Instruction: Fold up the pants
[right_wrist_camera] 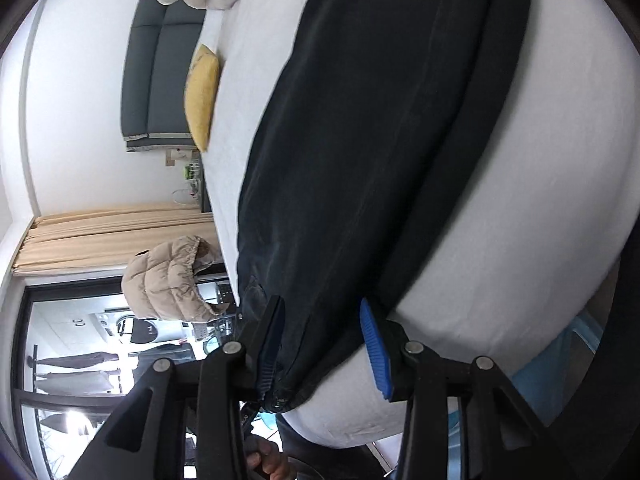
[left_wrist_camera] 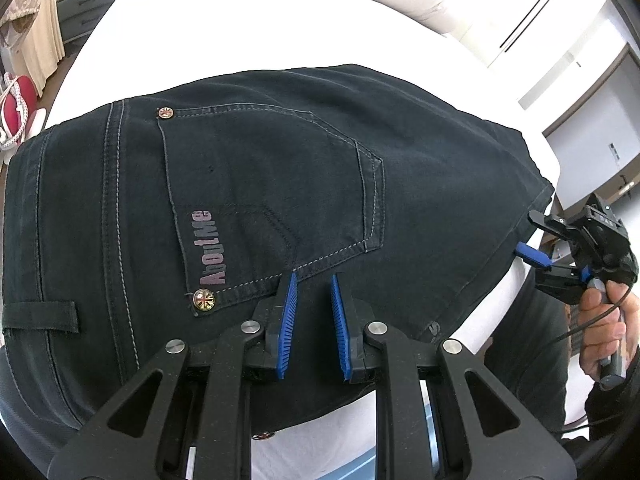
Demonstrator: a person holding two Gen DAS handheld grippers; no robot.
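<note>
1. Bright, even daylight fills both views; the white bed sheet [left_wrist_camera: 248,28] is blown out almost to pure white, with little texture left.
2. The dark pants [left_wrist_camera: 280,184] stay sharp in the left wrist view, stitching and pocket print crisp, but are smeared by motion blur in the right wrist view.
3. Glare burns through the glass door [right_wrist_camera: 72,360] at lower left of the right wrist view.
4. Fisheye bending curves every straight edge, and black vignetting rings the corners.
</note>
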